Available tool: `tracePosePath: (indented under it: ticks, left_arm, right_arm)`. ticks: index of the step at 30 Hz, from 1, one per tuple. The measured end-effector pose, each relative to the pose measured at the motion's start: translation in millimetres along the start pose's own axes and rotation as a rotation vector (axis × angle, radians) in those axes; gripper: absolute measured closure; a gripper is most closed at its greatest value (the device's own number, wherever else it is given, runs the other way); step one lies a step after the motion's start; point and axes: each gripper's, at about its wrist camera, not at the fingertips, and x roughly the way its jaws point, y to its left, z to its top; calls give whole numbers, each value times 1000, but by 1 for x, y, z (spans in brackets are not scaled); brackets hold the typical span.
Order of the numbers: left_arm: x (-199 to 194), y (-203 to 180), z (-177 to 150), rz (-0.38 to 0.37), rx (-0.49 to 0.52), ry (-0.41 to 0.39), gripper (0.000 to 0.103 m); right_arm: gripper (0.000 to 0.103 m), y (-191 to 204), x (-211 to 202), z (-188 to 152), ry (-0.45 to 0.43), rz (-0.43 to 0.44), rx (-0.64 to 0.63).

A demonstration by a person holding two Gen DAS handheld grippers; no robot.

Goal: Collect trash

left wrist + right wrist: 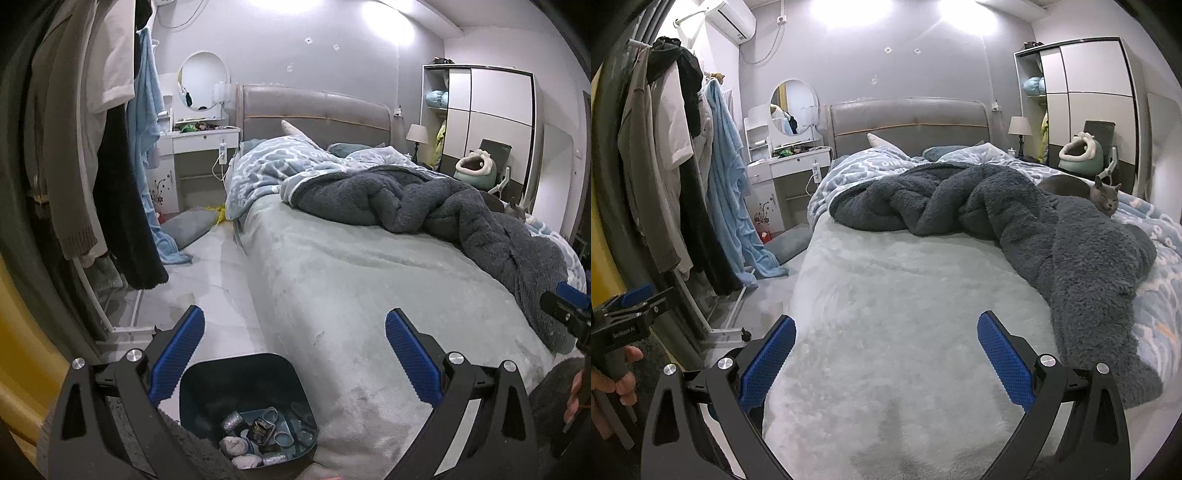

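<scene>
— What are your tongs doing?

— My left gripper (294,332) is spread wide with nothing between its blue pads (412,354). My right gripper (886,336) is the same, gaping over the bed (905,295).

— And the trash?

— It lies in the dark bin (243,410), near and just below my left gripper, touching the bed's left side. Farther right, a grey cat (1104,195) rests by the dark blanket (1015,206).

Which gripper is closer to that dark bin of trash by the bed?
Left. The left gripper hangs open right above the bin; the right gripper is open over the bed, the bin outside its view.
</scene>
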Motion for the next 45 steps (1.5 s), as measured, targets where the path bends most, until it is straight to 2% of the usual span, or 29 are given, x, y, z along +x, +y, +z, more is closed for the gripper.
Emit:
tracePosePath:
  ticks: [45]
  left_arm:
    - [3,5,-3,11,-21,20,3]
  right_arm:
    - [3,-1,2,-5,10,-1,10]
